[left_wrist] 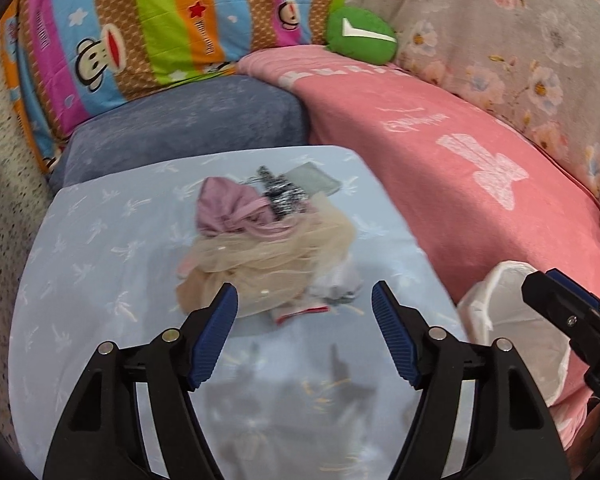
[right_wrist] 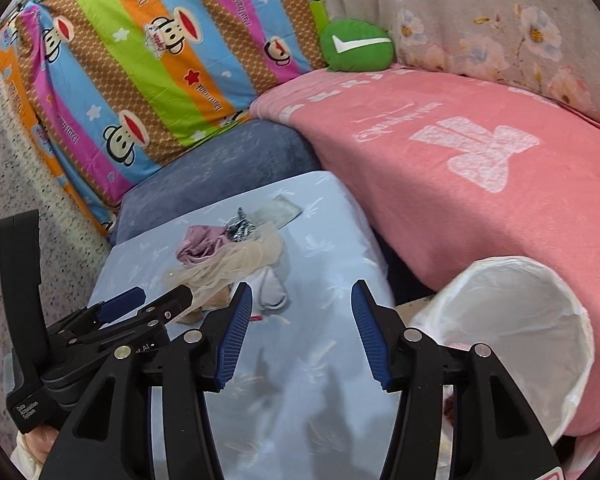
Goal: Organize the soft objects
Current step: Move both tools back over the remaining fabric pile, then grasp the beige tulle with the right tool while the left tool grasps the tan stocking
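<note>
Both your grippers hang spread and empty over the blue cloth.
Your left gripper sits just short of the pile: pink fabric, beige tulle, a black-and-white scrap, white socks, heaped mid-cloth. Your right gripper touches nothing; the white bin stands right of it.

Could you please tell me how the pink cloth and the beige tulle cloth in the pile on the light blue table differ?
The crumpled pink cloth is opaque and smooth with a slight sheen, while the beige tulle cloth is a sheer net. The pink cloth is bunched into a compact knot; the beige tulle spreads wider and looser. The pink one lies at the pile's far side, the tulle nearer both grippers. Both rest crumpled and ungrasped on the light blue table.
</note>
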The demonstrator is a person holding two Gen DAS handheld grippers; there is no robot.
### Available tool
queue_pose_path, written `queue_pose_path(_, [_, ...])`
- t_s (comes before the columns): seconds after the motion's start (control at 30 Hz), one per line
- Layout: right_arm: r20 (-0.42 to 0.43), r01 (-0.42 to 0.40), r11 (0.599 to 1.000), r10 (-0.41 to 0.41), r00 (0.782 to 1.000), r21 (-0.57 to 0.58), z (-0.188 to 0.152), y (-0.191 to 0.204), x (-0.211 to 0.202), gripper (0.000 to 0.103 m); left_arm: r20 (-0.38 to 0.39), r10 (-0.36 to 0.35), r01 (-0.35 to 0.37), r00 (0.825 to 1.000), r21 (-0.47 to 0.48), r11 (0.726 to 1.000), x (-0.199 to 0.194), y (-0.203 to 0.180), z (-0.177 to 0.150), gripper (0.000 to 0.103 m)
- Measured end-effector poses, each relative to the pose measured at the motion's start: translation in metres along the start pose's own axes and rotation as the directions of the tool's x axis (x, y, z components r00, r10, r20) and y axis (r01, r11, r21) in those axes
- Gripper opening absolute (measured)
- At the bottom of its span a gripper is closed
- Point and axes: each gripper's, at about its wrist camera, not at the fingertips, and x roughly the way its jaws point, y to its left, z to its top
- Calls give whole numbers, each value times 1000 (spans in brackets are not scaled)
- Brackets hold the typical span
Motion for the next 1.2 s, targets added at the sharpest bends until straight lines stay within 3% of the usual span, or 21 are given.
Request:
queue_pose_path(0.33, [-115, -97, 994, 102, 988, 41, 0, 44, 74, 51, -47, 76, -79, 996, -69, 995, 17, 63, -7, 69])
queue_pose_path(0.77, [-204, -108, 992, 118, 972, 60, 0, 75, 149, 51, -125, 86, -101, 988, -118, 988, 49, 105, -17, 69])
queue_pose_path(0.83, [-213, -105, 992, 117, 970, 67, -3, 75, 155, 45, -136, 81, -97, 987, -121, 988, 53, 107, -18, 69])
queue_pose_path(1.0, [-230, -108, 993, 118, 966, 56, -4, 76, 163, 9, -161, 54, -74, 985, -121, 990, 66, 107, -20, 69])
queue_pose_path(1.07, [-216, -99, 994, 105, 971, 40, -4, 77, 158, 3, -165, 39, -59, 986, -119, 991, 71, 106, -19, 69])
queue_pose_path(1.2, [-177, -88, 996, 92, 980, 33, 1, 74, 144, 1, -176, 4, -25, 984, -120, 992, 83, 102, -17, 68])
